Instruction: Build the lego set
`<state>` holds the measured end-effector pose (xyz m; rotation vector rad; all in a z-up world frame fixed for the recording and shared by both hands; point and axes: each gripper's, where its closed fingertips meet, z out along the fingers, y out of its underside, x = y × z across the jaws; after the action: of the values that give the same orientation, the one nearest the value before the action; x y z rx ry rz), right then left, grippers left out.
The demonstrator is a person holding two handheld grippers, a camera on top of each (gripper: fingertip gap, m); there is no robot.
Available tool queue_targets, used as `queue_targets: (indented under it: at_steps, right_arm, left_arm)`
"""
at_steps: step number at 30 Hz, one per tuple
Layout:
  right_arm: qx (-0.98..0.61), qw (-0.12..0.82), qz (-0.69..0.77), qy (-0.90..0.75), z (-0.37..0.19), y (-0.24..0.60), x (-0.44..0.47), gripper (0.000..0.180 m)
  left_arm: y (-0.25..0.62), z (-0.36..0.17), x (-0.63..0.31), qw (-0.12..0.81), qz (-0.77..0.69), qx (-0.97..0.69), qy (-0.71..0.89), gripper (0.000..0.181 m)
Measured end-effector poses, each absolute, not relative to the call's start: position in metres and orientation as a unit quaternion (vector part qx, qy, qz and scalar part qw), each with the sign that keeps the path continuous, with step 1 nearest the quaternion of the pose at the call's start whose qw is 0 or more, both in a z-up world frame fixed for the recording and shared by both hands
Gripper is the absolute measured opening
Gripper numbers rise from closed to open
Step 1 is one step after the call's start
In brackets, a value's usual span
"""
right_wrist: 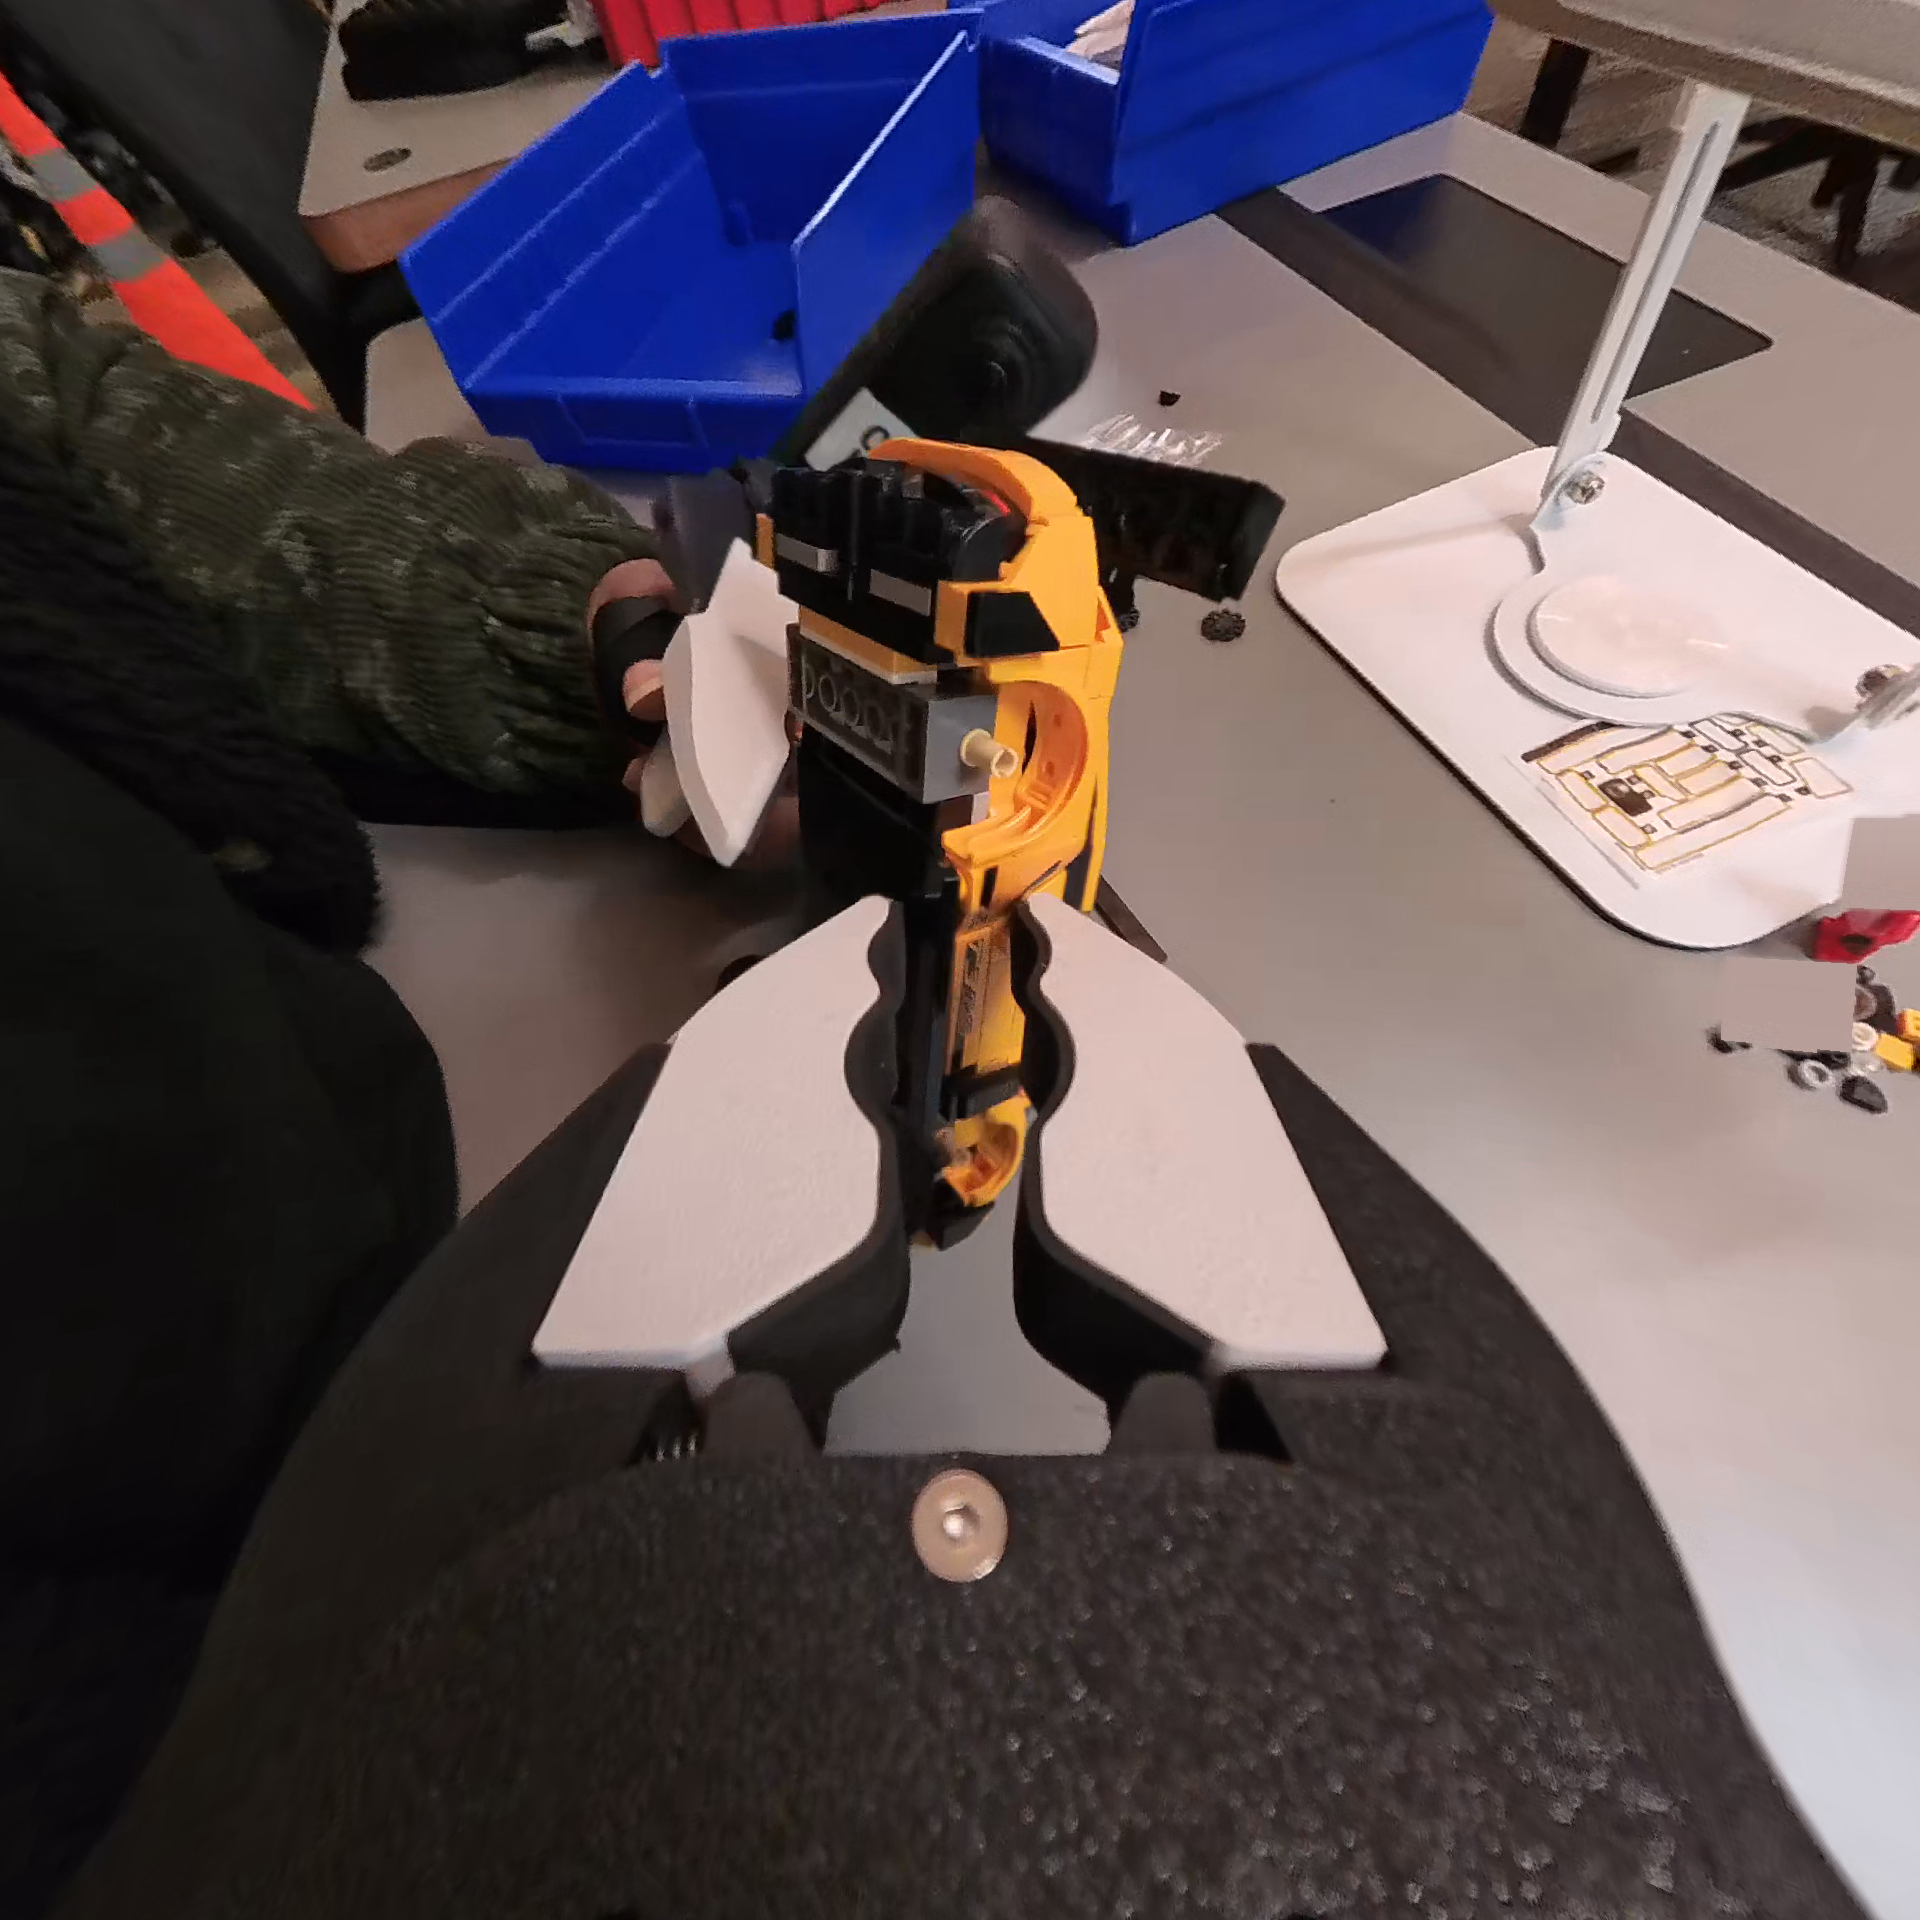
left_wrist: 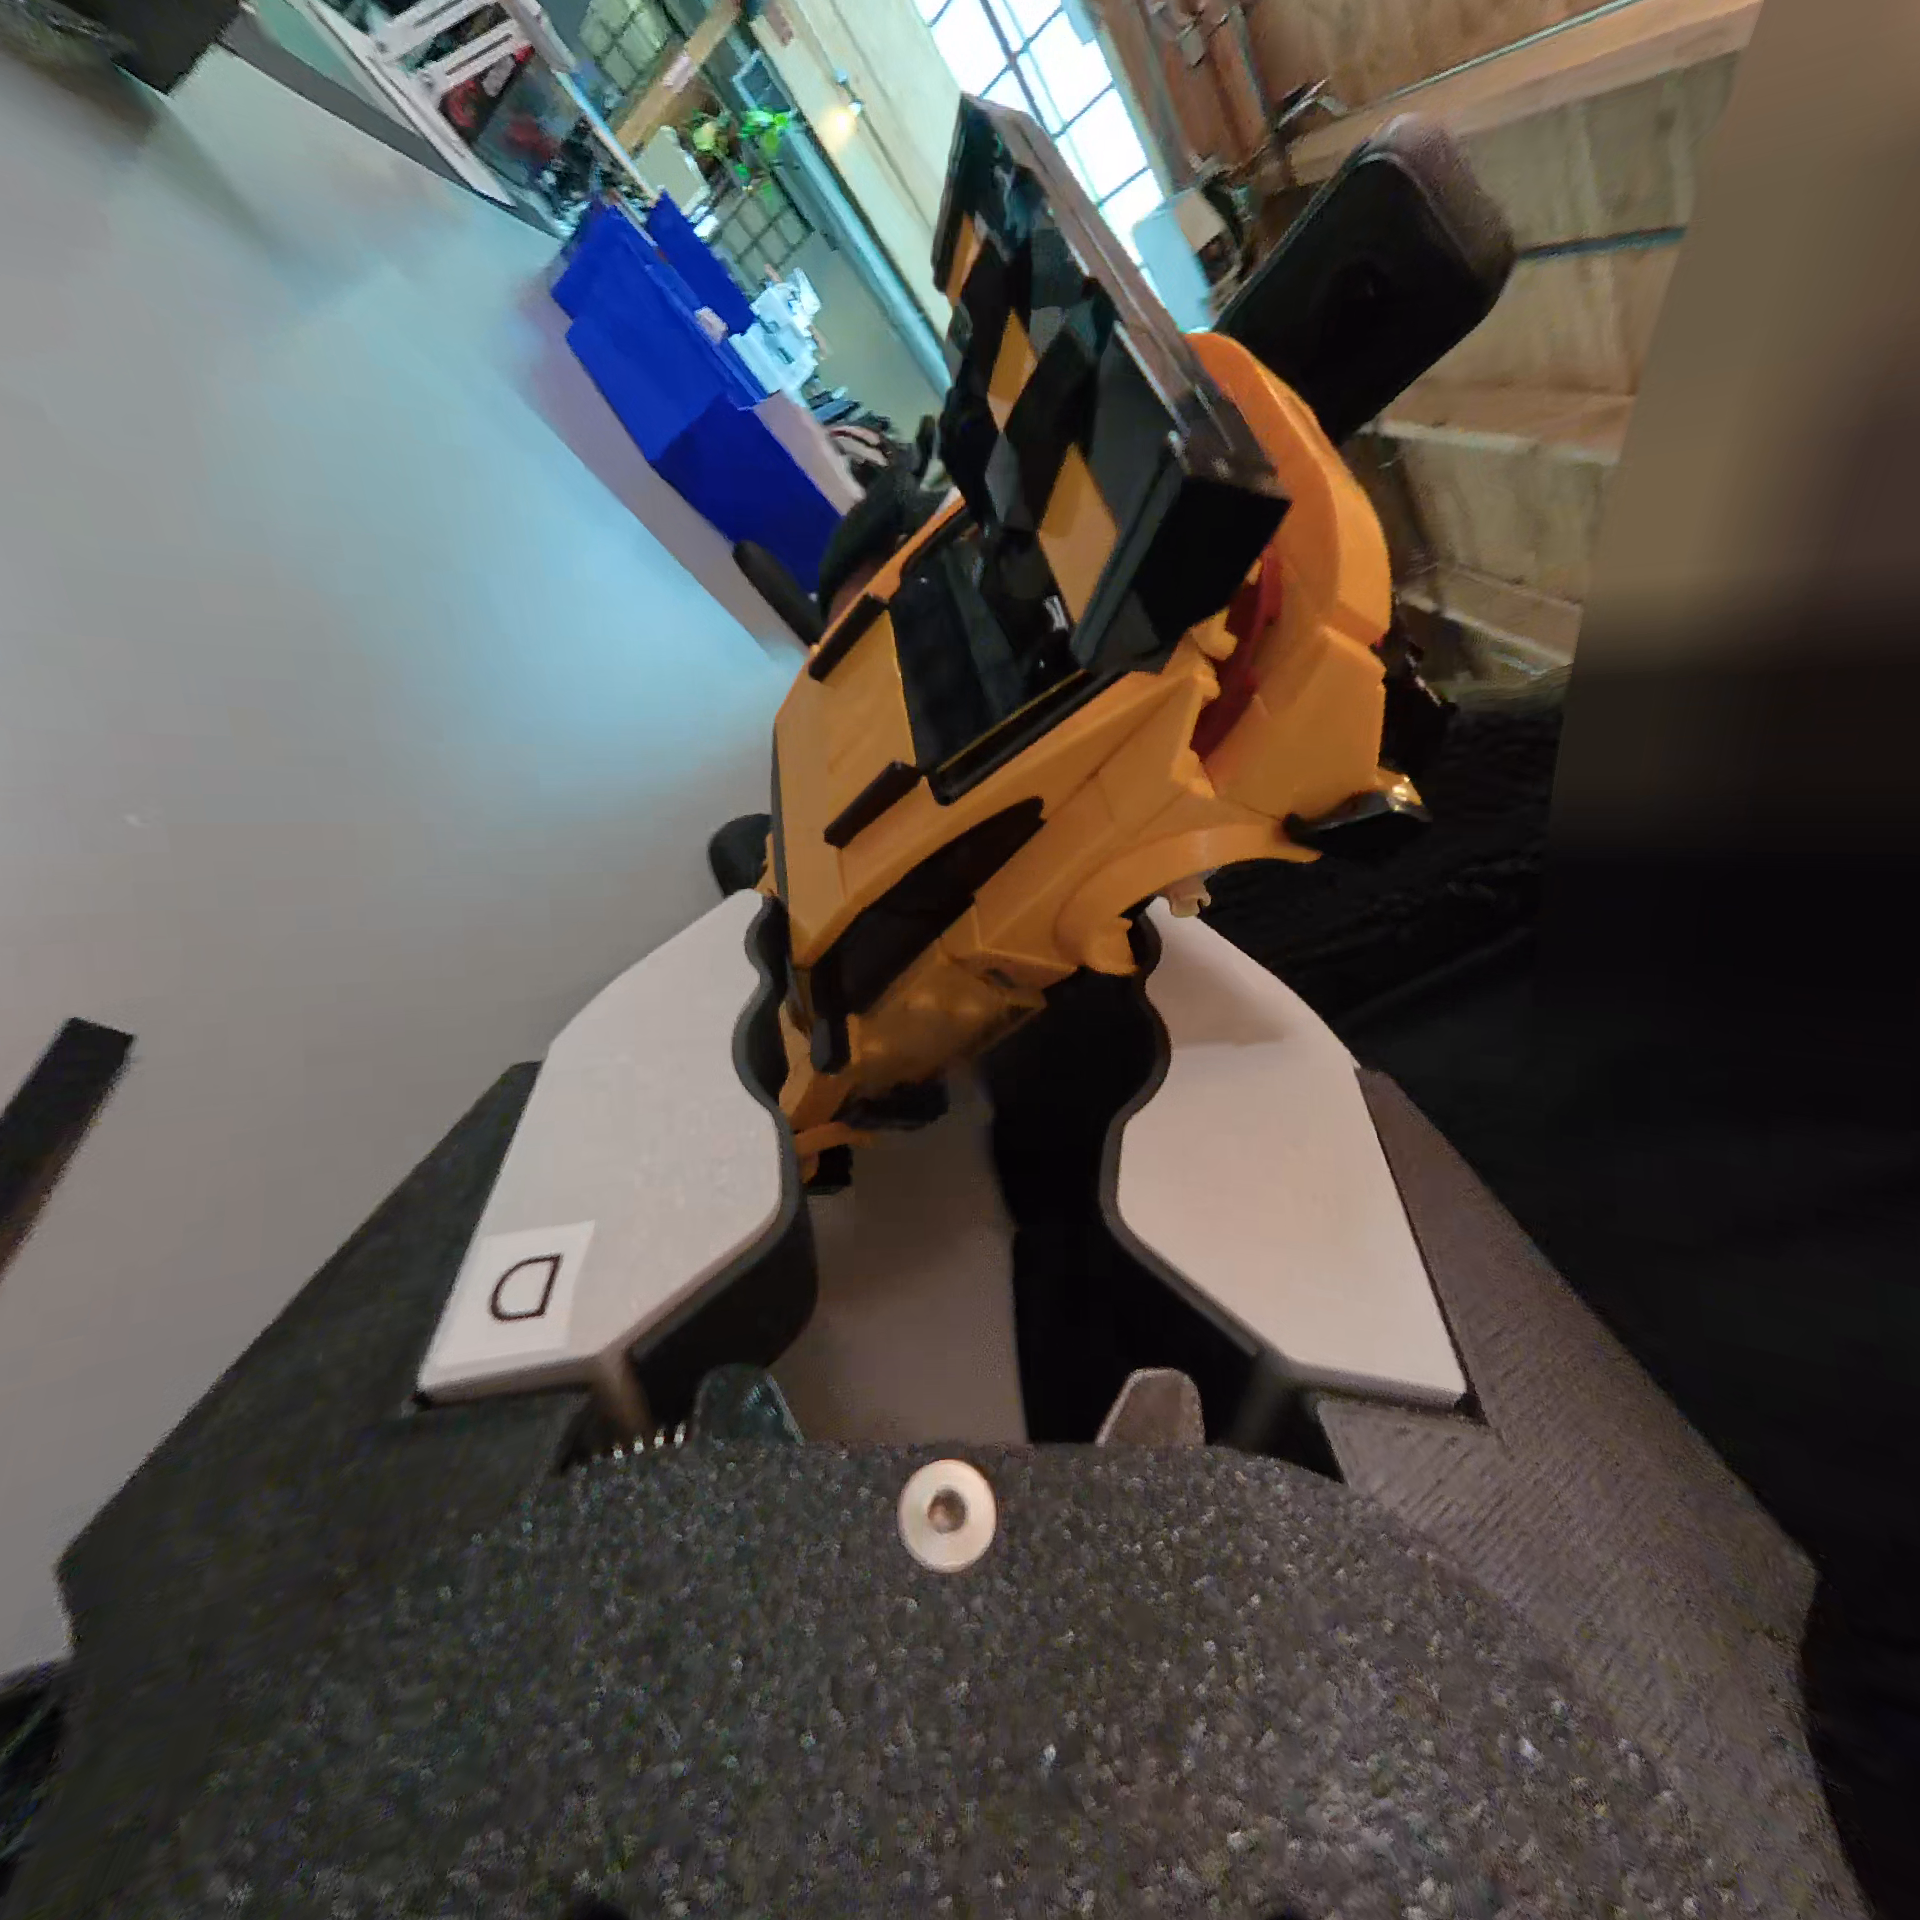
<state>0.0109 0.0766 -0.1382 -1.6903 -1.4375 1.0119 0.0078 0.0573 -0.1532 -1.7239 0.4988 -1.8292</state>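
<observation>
**Q:** Where is the model being assembled?

**A:** The yellow-and-black brick-built toy car (right_wrist: 997, 748) is held off the grey table (right_wrist: 1351, 1143), pinched from two sides. In the right wrist view it stands on end, its underside and one empty wheel arch with a small tan axle pin (right_wrist: 992, 756) facing the camera. In the left wrist view the same car (left_wrist: 1049, 748) shows its yellow body and a black-and-yellow checkered panel (left_wrist: 1039, 343) raised over the top.

**Q:** How do the jaws stand?

**A:** The right gripper (right_wrist: 961, 997) is closed on the lower end of the car, which sits in the narrow gap between its white fingers. The left gripper (left_wrist: 961, 997) clamps one end of the car, its white fingers pressing the yellow bodywork; it appears in the right wrist view too (right_wrist: 727, 717), held by a person's hand (right_wrist: 634, 665) in a dark green knitted sleeve (right_wrist: 312, 582).

**Q:** What surrounds the model?

**A:** Blue plastic storage bins (right_wrist: 727, 239) stand on the table behind the car. To the right lies a white stand base (right_wrist: 1455, 644) with a slanted white post (right_wrist: 1652, 270) and a printed diagram sheet (right_wrist: 1683, 779). Small loose bricks (right_wrist: 1860, 1049) lie near the right edge, well apart from the car, and a red piece (right_wrist: 1865, 932) sits just beside the stand base.
</observation>
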Motion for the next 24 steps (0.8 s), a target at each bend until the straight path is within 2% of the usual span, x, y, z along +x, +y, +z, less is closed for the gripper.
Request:
queue_targets:
  at_steps: [12,24]
  right_arm:
    - [-0.645,0.376,0.381,-0.545,-0.146,0.071,0.012,0.015]
    - [-0.616,0.402,0.379,-0.562,-0.134,0.070,0.015,0.009]
  left_arm:
    - [0.070,-0.158,0.001,0.397,-0.553,-0.687,0.255,0.058]
    - [0.071,-0.156,0.000,0.385,-0.584,-0.673,0.239,0.058]
